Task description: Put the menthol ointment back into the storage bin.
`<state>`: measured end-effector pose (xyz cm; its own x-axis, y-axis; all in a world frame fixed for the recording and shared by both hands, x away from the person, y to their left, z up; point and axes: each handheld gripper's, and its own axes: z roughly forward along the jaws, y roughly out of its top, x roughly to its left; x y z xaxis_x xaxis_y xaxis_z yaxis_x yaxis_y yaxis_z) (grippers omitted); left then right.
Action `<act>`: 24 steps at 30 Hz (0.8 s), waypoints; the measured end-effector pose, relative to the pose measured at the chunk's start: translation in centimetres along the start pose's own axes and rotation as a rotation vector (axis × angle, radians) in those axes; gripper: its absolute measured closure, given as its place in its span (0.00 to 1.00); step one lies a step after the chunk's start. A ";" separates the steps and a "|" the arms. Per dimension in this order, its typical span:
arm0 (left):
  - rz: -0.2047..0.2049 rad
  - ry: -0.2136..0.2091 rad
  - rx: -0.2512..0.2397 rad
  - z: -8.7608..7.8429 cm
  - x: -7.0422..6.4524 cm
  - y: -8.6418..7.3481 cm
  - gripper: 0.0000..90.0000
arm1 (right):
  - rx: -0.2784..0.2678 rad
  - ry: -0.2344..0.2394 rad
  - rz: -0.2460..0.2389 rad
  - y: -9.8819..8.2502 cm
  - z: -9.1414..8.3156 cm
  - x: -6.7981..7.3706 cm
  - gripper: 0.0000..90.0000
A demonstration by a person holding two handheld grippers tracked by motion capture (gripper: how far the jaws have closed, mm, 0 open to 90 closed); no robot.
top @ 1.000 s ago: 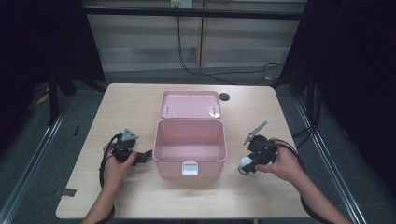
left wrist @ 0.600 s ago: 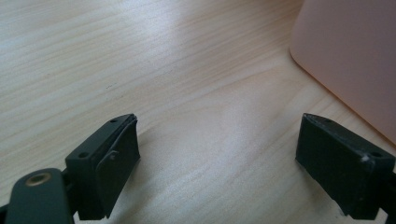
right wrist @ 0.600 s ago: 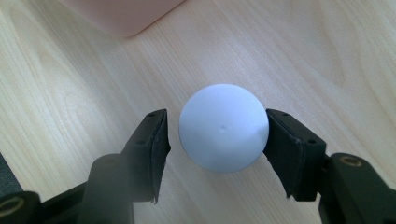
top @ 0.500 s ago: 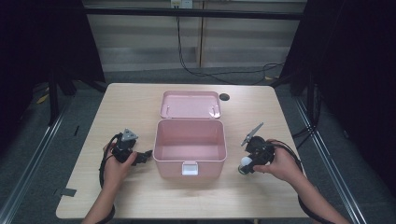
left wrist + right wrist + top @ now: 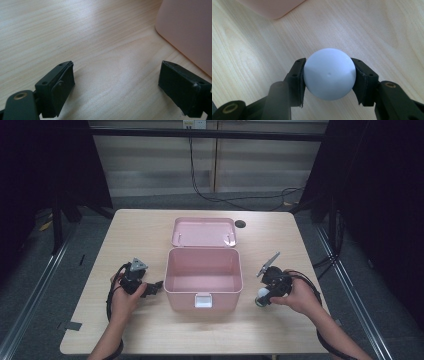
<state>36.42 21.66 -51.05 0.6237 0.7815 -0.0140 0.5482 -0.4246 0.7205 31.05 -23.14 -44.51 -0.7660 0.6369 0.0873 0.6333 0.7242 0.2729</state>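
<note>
My right claw (image 5: 329,78) has just been closing and now pinches the pale ball (image 5: 329,74) between its pads, low over the tabletop (image 5: 150,240) near the right edge, beside the pink box (image 5: 203,279). My left claw (image 5: 116,87) rests wide open with nothing between its pads, left of the box. The box looks empty, lid (image 5: 204,231) thrown back. Next, I reckon: lift the ball clear of the rim and lower it inside.

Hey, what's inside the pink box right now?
The pink box stands open with its lid back; the floor in sight is bare. Its near wall hides the strip just behind it.
</note>
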 end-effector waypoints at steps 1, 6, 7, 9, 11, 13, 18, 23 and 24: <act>0.000 0.001 0.001 0.0 0.0 0.0 0.14 | 0.001 0.000 -0.001 0.0 0.0 0.0 0.55; 0.001 0.002 0.000 0.0 0.0 0.0 0.14 | 0.006 -0.006 -0.017 0.1 0.0 0.0 0.56; 0.001 0.002 0.000 0.0 0.0 0.0 0.14 | 0.003 -0.007 -0.025 0.1 0.0 0.0 0.56; -0.002 0.002 0.000 0.0 0.0 0.0 0.14 | 0.008 -0.015 -0.035 0.2 0.0 0.1 0.56; 0.001 0.002 0.000 0.0 0.0 0.0 0.14 | 0.023 -0.023 -0.036 0.3 0.0 0.2 0.56; 0.000 0.002 0.000 0.0 0.0 0.0 0.14 | 0.032 -0.024 -0.034 0.4 -0.1 0.3 0.56; 0.001 0.001 0.000 0.0 0.0 0.0 0.14 | 0.027 -0.019 -0.039 0.5 -0.5 0.3 0.56; -0.002 0.001 0.000 0.0 0.0 0.0 0.14 | 0.022 -0.014 -0.040 0.6 -1.1 0.2 0.56; -0.001 0.002 0.000 0.0 0.0 0.0 0.14 | 0.026 -0.013 -0.030 0.7 -1.3 0.2 0.56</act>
<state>36.41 21.65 -51.05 0.6219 0.7830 -0.0137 0.5489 -0.4234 0.7208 31.14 -22.87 -43.07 -0.7831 0.6183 0.0668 0.6131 0.7494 0.2499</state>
